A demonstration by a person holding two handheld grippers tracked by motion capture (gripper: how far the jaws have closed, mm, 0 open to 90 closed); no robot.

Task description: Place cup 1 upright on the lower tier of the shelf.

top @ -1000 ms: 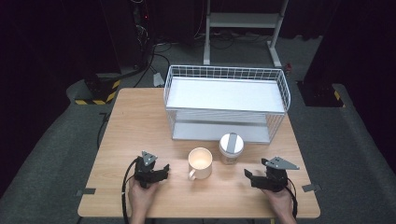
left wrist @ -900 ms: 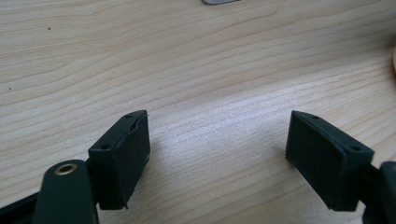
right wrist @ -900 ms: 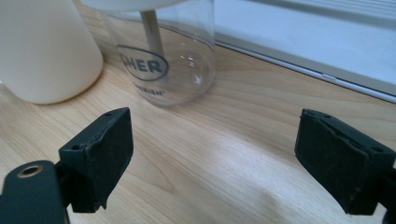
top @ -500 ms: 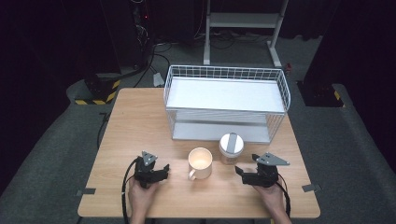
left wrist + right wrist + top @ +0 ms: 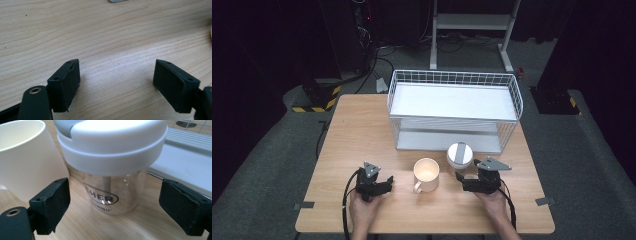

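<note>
Since a second ago my right gripper (image 5: 468, 181) has slid inward to the clear tumbler (image 5: 112, 192), jaws wide on either side. On the table (image 5: 362, 130), the white wire rack (image 5: 454, 107) stands just behind it and the cream mug (image 5: 426, 174) just beside. My left gripper (image 5: 116, 82) rests wide, empty. Closing carelessly could bump the mug.

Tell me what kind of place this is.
Probably a recording lab or studio: one wooden table ringed by dark drapes, cables trailing on the grey floor, a hazard-striped stand base, and a metal rack frame behind.
</note>
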